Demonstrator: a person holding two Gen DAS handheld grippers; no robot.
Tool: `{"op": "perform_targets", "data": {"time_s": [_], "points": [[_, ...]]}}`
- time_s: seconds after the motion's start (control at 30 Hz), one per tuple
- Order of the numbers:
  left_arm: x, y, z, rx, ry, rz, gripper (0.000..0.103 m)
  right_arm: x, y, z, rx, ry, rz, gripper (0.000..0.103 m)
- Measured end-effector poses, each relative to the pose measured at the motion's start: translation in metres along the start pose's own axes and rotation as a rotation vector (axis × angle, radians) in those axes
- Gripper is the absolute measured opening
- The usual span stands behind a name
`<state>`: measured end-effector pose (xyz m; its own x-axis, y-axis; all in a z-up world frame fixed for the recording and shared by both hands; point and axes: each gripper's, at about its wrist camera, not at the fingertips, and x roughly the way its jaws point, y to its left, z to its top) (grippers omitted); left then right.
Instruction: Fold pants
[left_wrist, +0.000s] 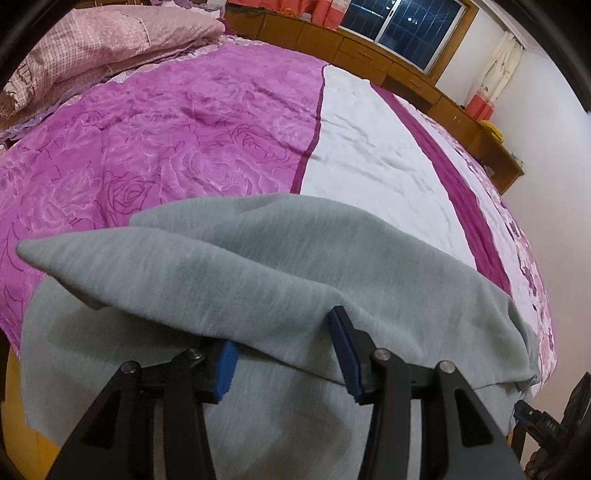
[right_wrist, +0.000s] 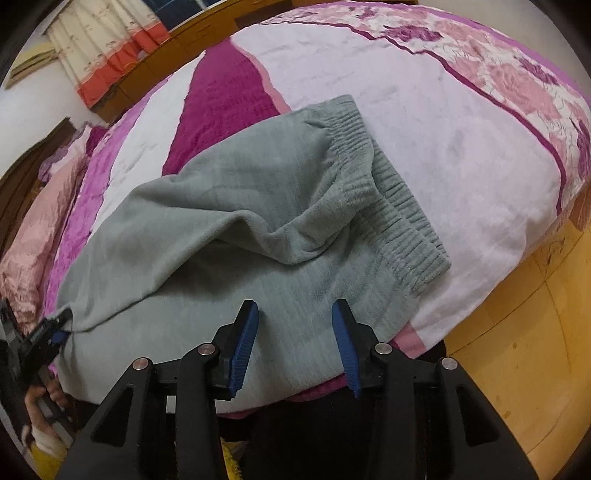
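**Pants on bed, both claws open**

The grey pants (right_wrist: 229, 229) lie folded over on the bed (right_wrist: 461, 155), directly ahead of both claws. The right claw (right_wrist: 295, 328) stands open above the fabric, gripping nothing. The left claw (left_wrist: 284, 343) stands open, with a fold edge draped over its fingers. A purple floral bedspread (left_wrist: 155, 147) covers the bed. Beyond it stand wooden cabinets (left_wrist: 369, 55), a window (left_wrist: 402, 26) and curtains (right_wrist: 107, 48). Right of the right claw lies a yellow wooden floor (right_wrist: 524, 350).
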<state>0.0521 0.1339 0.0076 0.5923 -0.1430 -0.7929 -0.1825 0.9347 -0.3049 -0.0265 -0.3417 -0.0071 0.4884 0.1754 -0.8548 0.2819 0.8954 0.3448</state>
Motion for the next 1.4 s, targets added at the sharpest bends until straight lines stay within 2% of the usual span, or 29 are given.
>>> {"op": "perform_targets", "data": {"time_s": [0.03,0.13,0.27,0.4,0.57,0.77,0.8,0.87,0.9,1.03,1.1,1.27,1.4], "points": [[-0.001,0.001,-0.001,-0.001,-0.001,0.002,0.034,-0.001,-0.001,0.0,0.015,0.001,0.003,0.035],[0.0,0.007,-0.003,-0.033,0.012,-0.027,0.017,-0.006,-0.006,0.004,0.089,-0.007,0.047,0.035],[-0.002,0.011,-0.003,-0.054,0.017,-0.055,0.013,-0.009,-0.018,0.015,0.206,-0.046,0.117,0.037],[-0.005,0.01,-0.003,-0.046,0.019,-0.067,0.005,0.001,-0.034,0.026,0.353,-0.034,0.202,0.037],[-0.024,0.003,-0.002,0.0,-0.011,-0.087,0.004,0.011,-0.05,0.036,0.44,-0.049,0.229,0.037],[-0.057,0.001,-0.005,0.033,-0.049,-0.134,0.003,0.016,-0.052,0.044,0.461,-0.047,0.242,0.036],[-0.062,0.001,-0.005,0.032,-0.054,-0.138,0.003,0.015,-0.051,0.045,0.458,-0.057,0.243,0.032],[-0.069,0.004,-0.005,0.021,-0.058,-0.153,0.003,0.01,-0.051,0.044,0.414,-0.082,0.207,0.01],[-0.072,0.007,-0.005,0.005,-0.061,-0.16,0.003,0.006,-0.05,0.045,0.382,-0.098,0.183,0.005],[-0.083,0.015,0.0,-0.029,-0.069,-0.173,0.003,-0.021,-0.043,0.049,0.282,-0.193,0.165,0.002],[-0.091,0.016,0.0,-0.013,-0.074,-0.16,0.003,-0.032,-0.042,0.05,0.247,-0.208,0.157,0.001],[-0.105,0.02,-0.013,0.042,-0.022,-0.134,0.003,-0.053,-0.045,0.04,0.189,-0.201,0.131,0.001],[-0.106,0.028,-0.034,0.047,0.025,-0.108,0.003,-0.058,-0.048,0.023,0.157,-0.178,0.095,0.001]]}}
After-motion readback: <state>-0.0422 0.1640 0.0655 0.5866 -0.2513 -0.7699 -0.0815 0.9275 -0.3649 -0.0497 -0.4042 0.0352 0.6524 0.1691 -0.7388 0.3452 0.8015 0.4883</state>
